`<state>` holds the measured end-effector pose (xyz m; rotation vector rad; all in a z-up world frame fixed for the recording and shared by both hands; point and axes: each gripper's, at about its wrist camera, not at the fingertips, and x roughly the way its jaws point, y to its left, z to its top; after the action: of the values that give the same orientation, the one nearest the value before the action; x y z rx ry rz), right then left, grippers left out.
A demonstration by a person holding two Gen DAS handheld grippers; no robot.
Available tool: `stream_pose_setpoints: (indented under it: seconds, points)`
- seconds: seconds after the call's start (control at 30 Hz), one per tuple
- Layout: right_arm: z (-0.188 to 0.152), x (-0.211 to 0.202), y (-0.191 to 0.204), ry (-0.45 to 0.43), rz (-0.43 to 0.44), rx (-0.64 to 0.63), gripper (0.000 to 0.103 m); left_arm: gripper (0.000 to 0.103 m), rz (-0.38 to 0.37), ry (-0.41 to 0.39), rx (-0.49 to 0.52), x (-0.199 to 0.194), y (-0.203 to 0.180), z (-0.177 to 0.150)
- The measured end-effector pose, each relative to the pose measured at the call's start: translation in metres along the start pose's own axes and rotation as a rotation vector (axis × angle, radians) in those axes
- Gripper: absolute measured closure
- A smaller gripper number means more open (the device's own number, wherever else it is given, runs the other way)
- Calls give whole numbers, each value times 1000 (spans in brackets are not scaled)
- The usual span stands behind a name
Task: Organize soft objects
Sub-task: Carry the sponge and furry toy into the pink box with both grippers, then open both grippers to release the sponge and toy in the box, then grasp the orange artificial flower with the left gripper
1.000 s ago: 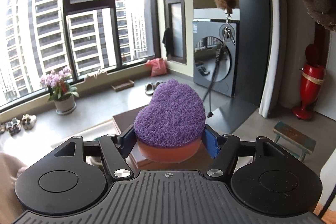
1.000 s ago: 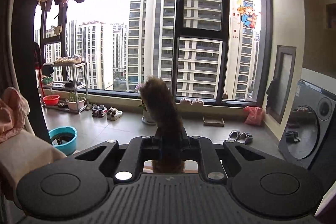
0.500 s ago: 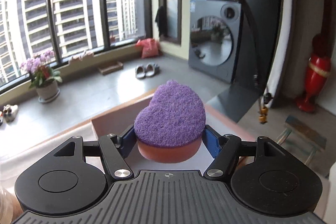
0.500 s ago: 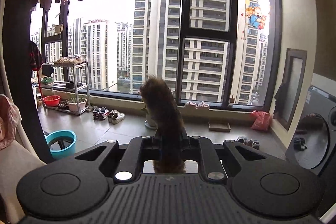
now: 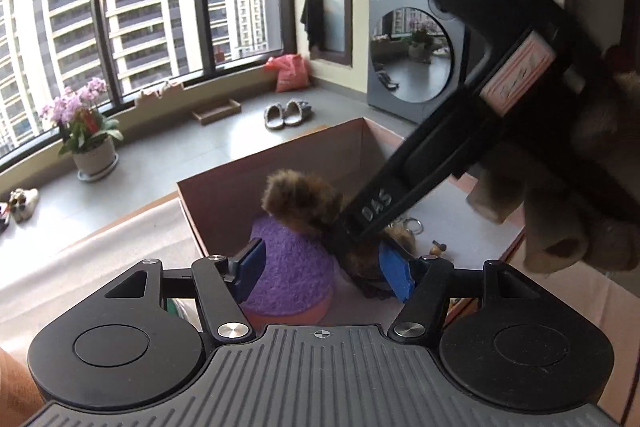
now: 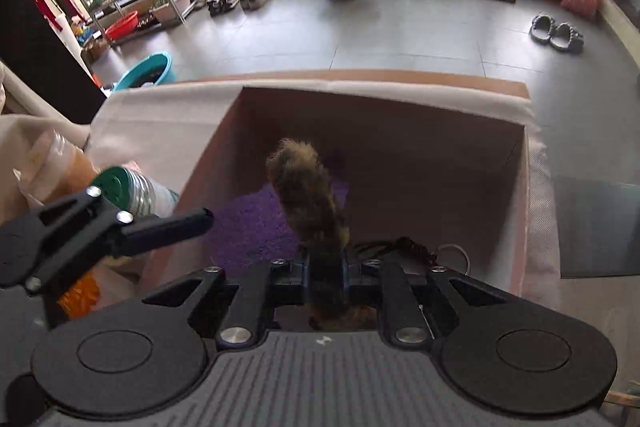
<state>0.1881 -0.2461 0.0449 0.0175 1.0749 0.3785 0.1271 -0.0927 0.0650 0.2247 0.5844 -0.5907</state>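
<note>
Your left gripper (image 5: 322, 269) is wide and its jaws are closing a little; the purple sponge (image 5: 286, 267) sits between the blue pads, touching the left one at most, clear of the right, so it looks released. It rests low in the box (image 5: 280, 163), at the near left corner.

Sponge: light, squashy, fuzzy top on a firmer orange base. Take it by the base sides; the nap will slip and compress.

Your right gripper (image 6: 326, 267) is narrow, clamped on the brown fur tail (image 6: 306, 195), its tip reaching into the box, over the sponge. In the left view the tail (image 5: 300, 201) lies on the sponge's far edge.

Tail: very light, floppy, pile crushes easily. Hold the core near the root, as you do now; it will flop on release.

A keyring (image 5: 412, 227) with dark cord lies on the box floor, right of the sponge. I'd expect it to snag.

Beyond the box: slippers (image 5: 286, 113) and a flower pot (image 5: 94, 159) on the floor.
</note>
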Motion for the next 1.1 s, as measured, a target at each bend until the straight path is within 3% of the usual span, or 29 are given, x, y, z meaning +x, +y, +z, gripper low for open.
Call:
stream_pose_setpoints:
  seconds: [0.13,0.17,0.2,0.27,0.43,0.5,0.63,0.77,0.9,1.1]
  points:
    - [2,-3,3,-29,-14,-15,83,34,-12,-41,-70,-27,4,-5]
    - [2,-7,2,-41,-16,-9,67,34,-15,-44,-86,-33,5,-10]
    - [2,-13,3,-59,-23,-5,45,34,-15,-45,-99,-39,5,-16]
    - [0,-30,3,-130,-51,-11,29,34,-5,-48,-125,-47,7,-27]
    - [-19,-72,13,-274,-82,-51,25,34,29,-89,-164,-82,10,-59]
    - [-32,-85,23,-325,-82,-61,17,34,76,-101,-171,-98,16,-71]
    - [-67,-101,49,-417,-74,-81,10,34,197,-91,-218,-128,34,-106]
    - [-98,-95,78,-382,-26,-149,10,34,279,-45,-332,-145,67,-136]
    - [-123,-86,104,-396,-28,-207,10,36,304,-47,-458,-148,94,-147]
    - [-138,-51,123,-346,15,-192,10,35,296,-20,-446,-127,95,-142]
